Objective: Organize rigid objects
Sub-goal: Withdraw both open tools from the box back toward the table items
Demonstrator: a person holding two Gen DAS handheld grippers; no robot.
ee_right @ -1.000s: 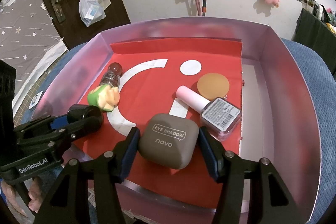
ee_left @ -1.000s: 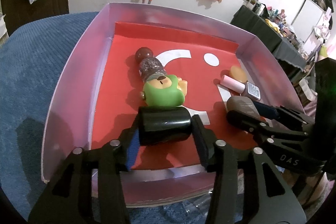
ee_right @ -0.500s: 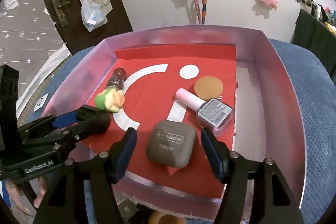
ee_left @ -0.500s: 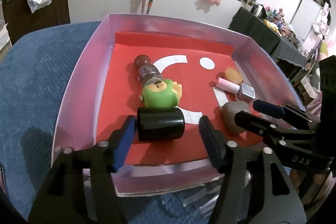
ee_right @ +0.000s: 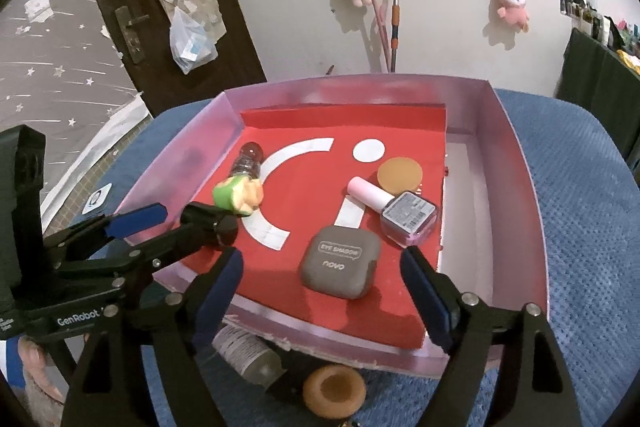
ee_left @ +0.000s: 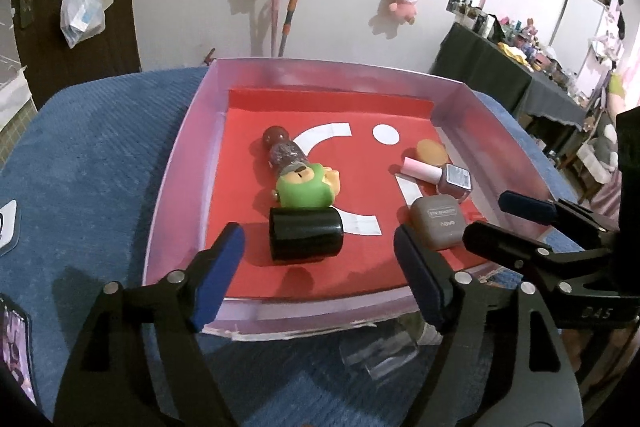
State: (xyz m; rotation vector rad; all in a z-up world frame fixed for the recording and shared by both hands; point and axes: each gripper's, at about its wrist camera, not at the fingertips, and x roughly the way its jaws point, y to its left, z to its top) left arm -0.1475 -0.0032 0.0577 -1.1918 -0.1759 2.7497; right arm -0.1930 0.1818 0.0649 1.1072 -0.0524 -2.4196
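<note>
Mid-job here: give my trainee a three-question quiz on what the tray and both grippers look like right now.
1. True or false: the left gripper is shut on the black jar.
2. Which item in the tray touches the nail polish bottle? A. the orange disc B. the green toy C. the eye shadow case
3. Fill in: the eye shadow case lies ahead of the open ____ gripper.

Key
1. False: its fingers stand apart, either side of the jar, clear of it.
2. A
3. right
</note>
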